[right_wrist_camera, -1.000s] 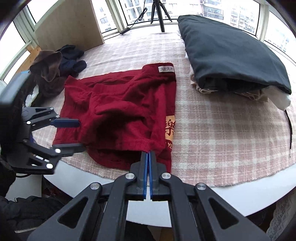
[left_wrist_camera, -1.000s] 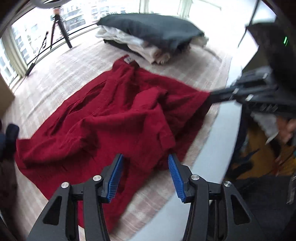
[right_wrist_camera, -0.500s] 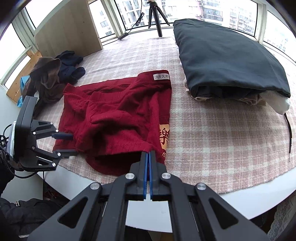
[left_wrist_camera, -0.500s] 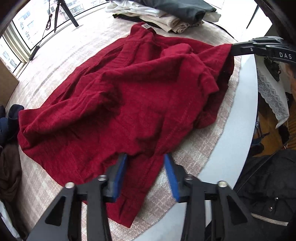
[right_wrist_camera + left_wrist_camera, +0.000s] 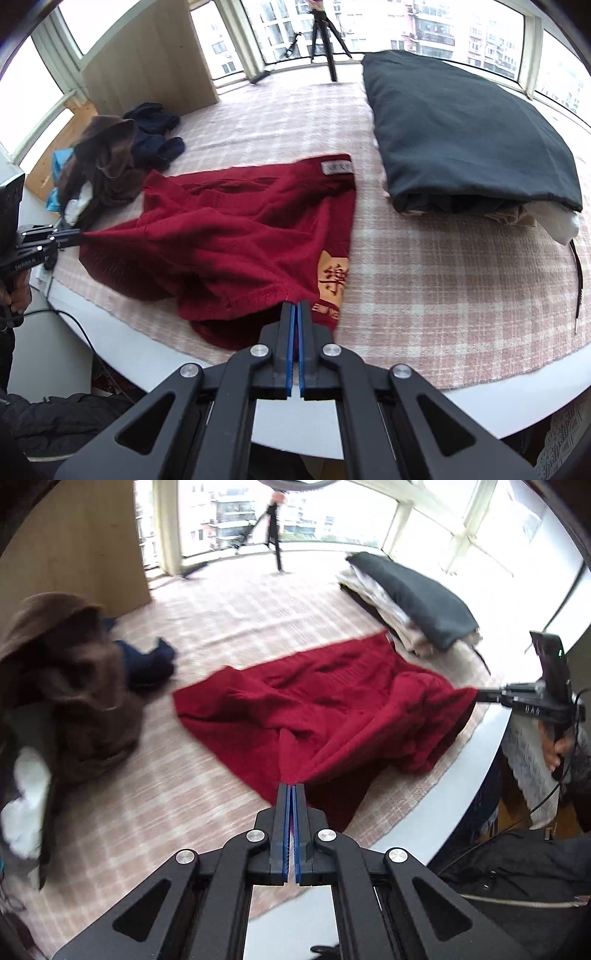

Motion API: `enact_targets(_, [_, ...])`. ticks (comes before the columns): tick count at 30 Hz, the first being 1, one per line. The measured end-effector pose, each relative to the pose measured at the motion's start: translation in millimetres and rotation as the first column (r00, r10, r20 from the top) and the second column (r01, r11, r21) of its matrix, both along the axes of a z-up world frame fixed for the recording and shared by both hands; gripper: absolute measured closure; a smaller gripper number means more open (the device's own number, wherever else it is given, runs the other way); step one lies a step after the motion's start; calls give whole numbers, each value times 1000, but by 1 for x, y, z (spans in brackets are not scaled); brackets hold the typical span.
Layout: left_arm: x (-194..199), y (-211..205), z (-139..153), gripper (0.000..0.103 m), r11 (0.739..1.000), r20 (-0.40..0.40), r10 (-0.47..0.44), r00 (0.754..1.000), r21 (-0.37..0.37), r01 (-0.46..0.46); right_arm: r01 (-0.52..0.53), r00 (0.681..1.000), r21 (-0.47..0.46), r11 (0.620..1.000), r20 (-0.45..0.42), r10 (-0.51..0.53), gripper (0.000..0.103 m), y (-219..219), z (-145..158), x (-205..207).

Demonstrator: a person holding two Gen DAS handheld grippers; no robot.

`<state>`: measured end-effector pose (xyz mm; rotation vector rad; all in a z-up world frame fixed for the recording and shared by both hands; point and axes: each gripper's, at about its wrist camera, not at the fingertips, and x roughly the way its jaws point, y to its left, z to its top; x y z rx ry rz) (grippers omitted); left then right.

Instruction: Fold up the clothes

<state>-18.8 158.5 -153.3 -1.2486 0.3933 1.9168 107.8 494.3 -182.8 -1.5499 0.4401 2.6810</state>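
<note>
Left tool [image 5: 294, 788] and right tool [image 5: 295, 306] are each clamped on the near hem of a red garment [image 5: 251, 236], which lies rumpled at the tabletop's [image 5: 424, 398] six o'clock edge (folded stack [image 5: 465, 133] at two o'clock). Best to draw both corners apart evenly, then carry them toward twelve o'clock.

Bright bay windows [image 5: 424, 22] facing apartment blocks. Wooden panel [image 5: 147, 62] at left, tripod [image 5: 325, 33] by the glass. Round white table [image 5: 424, 417] under checked cloth [image 5: 443, 288].
</note>
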Motion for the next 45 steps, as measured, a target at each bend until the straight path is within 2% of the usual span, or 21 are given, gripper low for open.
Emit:
enact_targets(2, [2, -18, 12, 103, 999, -6, 33, 999, 9, -33, -11, 999, -10, 1000, -32, 11, 102, -4, 14, 6])
enact_targets(4, [6, -26, 8, 103, 999, 6, 43, 999, 3, -43, -14, 999, -23, 1000, -32, 13, 102, -6, 19, 12])
enact_targets(6, [13, -31, -7, 102, 998, 26, 22, 999, -52, -21, -21, 1000, -38, 999, -5, 20, 102, -8, 17, 16])
enact_targets(10, [13, -41, -54, 102, 976, 132, 41, 990, -216, -12, -117, 982, 3, 993, 152, 115, 101, -22, -13, 17])
enact_targets(12, [4, -47, -60, 100, 970, 132, 62, 989, -243, -28, -147, 970, 8, 989, 199, 143, 101, -21, -17, 18])
enact_targets(13, [-3, -48, -56, 100, 971, 114, 70, 991, -235, -41, -146, 974, -8, 989, 173, 145, 101, -16, -9, 16])
enact_targets(14, [-13, -43, -52, 100, 975, 93, 67, 993, -218, -45, -144, 978, -24, 989, 147, 146, 100, -11, -1, 14])
enact_targets(15, [-23, -33, -47, 94, 979, 73, 51, 996, -199, -36, -127, 985, -39, 991, 110, 131, 94, -5, 9, 9])
enact_targets(16, [-33, -24, -43, 88, 983, 53, 37, 998, -180, -27, -106, 991, -54, 993, 74, 110, 83, 2, 17, 0])
enact_targets(17, [-44, -15, -39, 80, 987, 32, 22, 999, -162, -17, -92, 995, -59, 994, 41, 94, 76, 10, 24, -12])
enact_targets(18, [-54, -4, -37, 76, 989, 20, 11, 1000, -149, -8, -82, 997, -33, 996, 10, 82, 68, 15, 27, -27])
enact_targets(20, [-77, 23, -41, 71, 991, 14, -5, 1000, -137, 7, -57, 998, 68, 996, 5, 56, 68, 18, 22, -59])
enact_targets(21, [-88, 36, -44, 66, 990, 19, 1, 1000, -139, 2, -53, 999, 85, 995, 16, 52, 68, 22, 15, -75])
enact_targets(23, [-102, 56, -57, 65, 987, 42, 20, 999, -160, -13, -52, 998, 77, 996, 50, 48, 68, 29, -3, -103])
enact_targets(26, [-110, 75, -73, 62, 977, 27, 28, 999, -210, -22, -53, 995, 93, 994, 88, 45, 68, 32, -23, -125])
enact_targets(29, [-117, 84, -82, 62, 974, 12, 58, 998, -221, -54, -54, 994, 63, 997, 95, 47, 68, 34, -29, -133])
enact_targets(31, [-122, 81, -83, 77, 975, 12, 75, 997, -211, -70, -44, 995, 60, 997, 95, 38, 68, 39, -32, -135])
enact_targets(32, [-125, 78, -82, 96, 976, 13, 81, 997, -204, -77, -39, 995, 57, 998, 95, 33, 68, 42, -33, -136])
enact_targets(36, [-135, 67, -81, 97, 979, 18, 108, 994, -176, -103, -22, 995, 23, 1000, 94, 19, 68, 48, -33, -138])
enact_targets(39, [-136, 35, -66, 97, 977, 4, 148, 989, -153, -145, -24, 996, 13, 1000, 87, 22, 68, 50, -31, -140])
enact_targets(45, [-142, 7, -67, 96, 970, 10, 173, 985, -173, -168, -59, 993, -39, 997, 101, 62, 66, 47, -43, -159])
